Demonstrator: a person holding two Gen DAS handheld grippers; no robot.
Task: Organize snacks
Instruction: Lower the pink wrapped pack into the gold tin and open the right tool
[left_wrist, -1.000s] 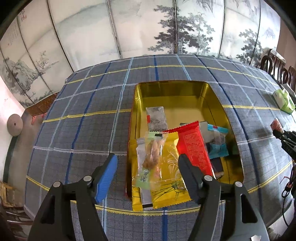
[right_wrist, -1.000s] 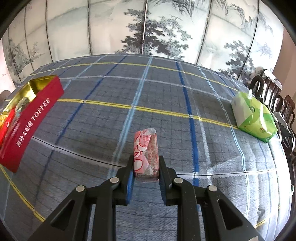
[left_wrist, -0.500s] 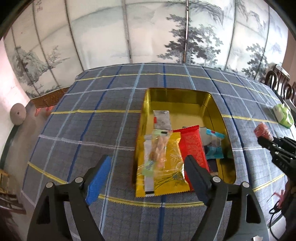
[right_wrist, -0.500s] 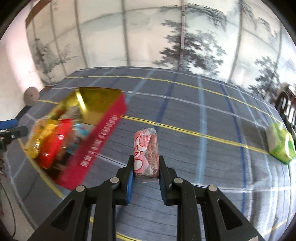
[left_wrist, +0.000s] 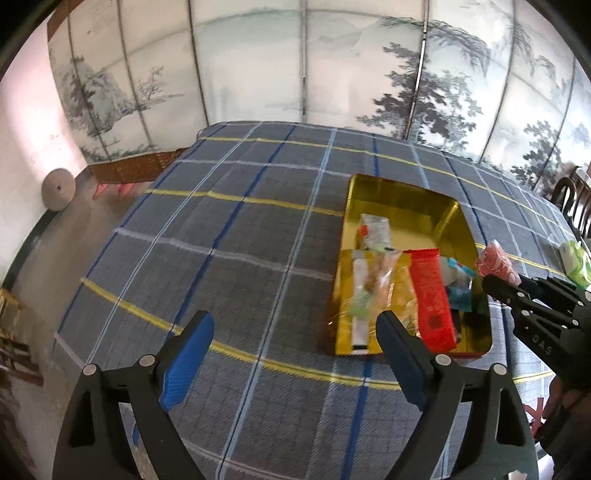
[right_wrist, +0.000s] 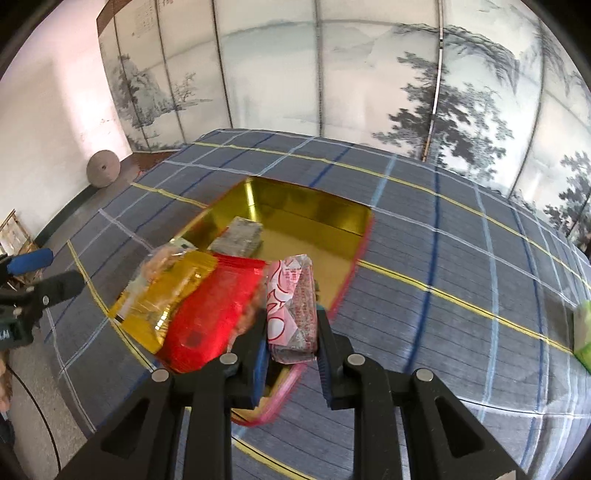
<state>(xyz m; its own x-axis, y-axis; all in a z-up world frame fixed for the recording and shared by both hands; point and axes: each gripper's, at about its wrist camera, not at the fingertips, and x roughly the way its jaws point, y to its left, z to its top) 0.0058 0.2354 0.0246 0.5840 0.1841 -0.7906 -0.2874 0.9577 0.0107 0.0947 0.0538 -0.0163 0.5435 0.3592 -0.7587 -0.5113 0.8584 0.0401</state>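
Note:
A gold tin box (left_wrist: 400, 199) with red outer walls sits on the plaid tablecloth and holds several snack packets, among them a red one (left_wrist: 432, 291) and a yellow one (left_wrist: 397, 295). My right gripper (right_wrist: 291, 343) is shut on a pink-and-white wrapped snack (right_wrist: 291, 306) and holds it above the near corner of the tin (right_wrist: 306, 206). It shows in the left wrist view (left_wrist: 496, 278) at the tin's right rim, with the pink snack (left_wrist: 495, 260). My left gripper (left_wrist: 291, 354) is open and empty, over the cloth to the left of the tin.
A green tissue pack (left_wrist: 574, 262) lies on the cloth to the right of the tin; it shows at the right edge of the right wrist view (right_wrist: 583, 332). A painted folding screen (left_wrist: 295, 62) stands behind the table. Dark chairs (left_wrist: 570, 199) stand at far right.
My right gripper has carried the pink snack left from the open cloth to above the tin. My left gripper has drawn back and left, away from the tin, still open.

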